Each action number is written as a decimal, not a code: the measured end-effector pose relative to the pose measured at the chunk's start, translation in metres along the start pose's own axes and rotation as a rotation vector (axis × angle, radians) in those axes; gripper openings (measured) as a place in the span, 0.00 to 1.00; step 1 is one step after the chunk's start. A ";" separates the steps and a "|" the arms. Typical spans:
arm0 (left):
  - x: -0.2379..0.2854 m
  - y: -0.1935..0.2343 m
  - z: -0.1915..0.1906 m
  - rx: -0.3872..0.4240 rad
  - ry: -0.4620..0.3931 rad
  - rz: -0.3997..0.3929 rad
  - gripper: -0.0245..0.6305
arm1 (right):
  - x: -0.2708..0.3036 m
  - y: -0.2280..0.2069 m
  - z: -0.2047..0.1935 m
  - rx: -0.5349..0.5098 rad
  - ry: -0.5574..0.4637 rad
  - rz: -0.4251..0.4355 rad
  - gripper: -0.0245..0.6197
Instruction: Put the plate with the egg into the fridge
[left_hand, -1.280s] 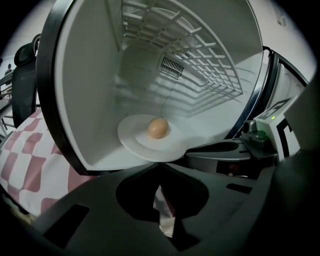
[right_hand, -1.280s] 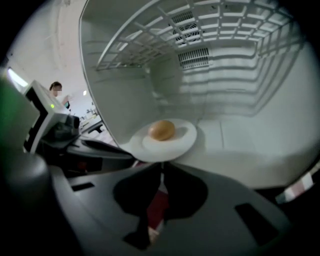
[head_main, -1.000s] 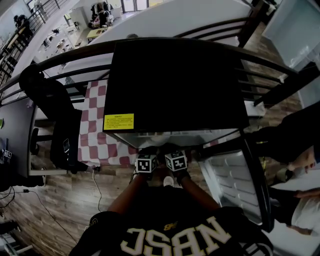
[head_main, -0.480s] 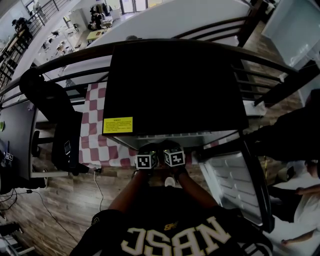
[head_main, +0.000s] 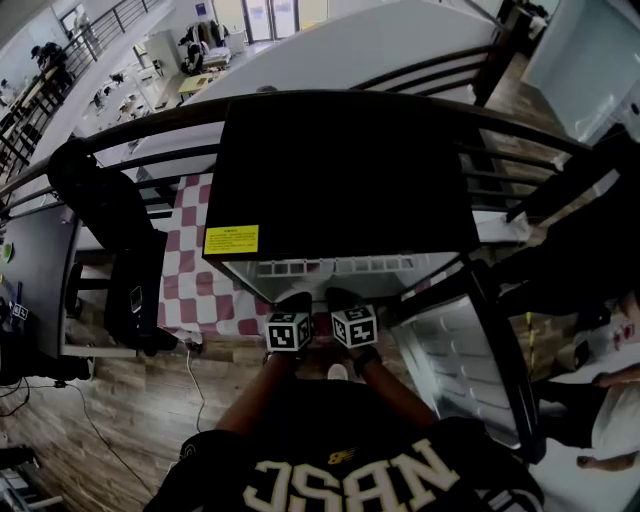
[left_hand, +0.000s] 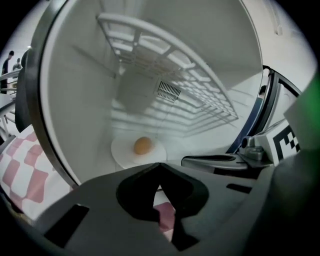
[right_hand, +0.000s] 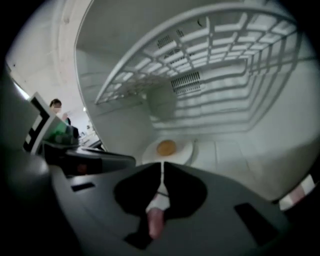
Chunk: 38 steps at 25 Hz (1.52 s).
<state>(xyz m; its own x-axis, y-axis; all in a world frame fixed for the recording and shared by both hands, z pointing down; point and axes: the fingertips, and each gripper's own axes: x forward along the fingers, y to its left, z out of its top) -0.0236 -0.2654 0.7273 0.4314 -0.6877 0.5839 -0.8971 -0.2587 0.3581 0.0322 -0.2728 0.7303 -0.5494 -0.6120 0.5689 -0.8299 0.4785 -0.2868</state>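
Inside, the plate (left_hand: 131, 154) with the egg (left_hand: 143, 145) is sitting on the white floor of the open fridge (head_main: 340, 180), toward the far wall under the wire shelf (left_hand: 175, 85). The left gripper (left_hand: 159, 167) and right gripper (right_hand: 162, 167) are hovering side by side near the opening, each with its jaws pressed together on nothing. Left of the fridge a checked cloth (head_main: 200, 270) is showing, with a wooden floor (head_main: 130, 400) nearer.

black lettered shirt (head_main: 330, 420); grey left gripper (left_hand: 160, 165), right gripper (right_hand: 162, 166); marker cubes (head_main: 289, 331)
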 end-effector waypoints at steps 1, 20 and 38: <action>-0.007 -0.007 0.006 0.007 -0.020 -0.011 0.07 | -0.010 0.003 0.007 -0.007 -0.028 0.005 0.09; -0.173 -0.122 0.099 0.146 -0.406 -0.019 0.07 | -0.204 0.048 0.117 -0.139 -0.392 0.001 0.09; -0.261 -0.093 0.097 0.241 -0.534 0.162 0.07 | -0.279 0.031 0.100 -0.174 -0.432 -0.090 0.07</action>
<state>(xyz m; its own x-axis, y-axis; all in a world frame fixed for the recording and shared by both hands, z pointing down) -0.0620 -0.1281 0.4708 0.2363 -0.9602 0.1489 -0.9705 -0.2257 0.0842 0.1504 -0.1497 0.4857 -0.4969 -0.8438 0.2026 -0.8676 0.4878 -0.0964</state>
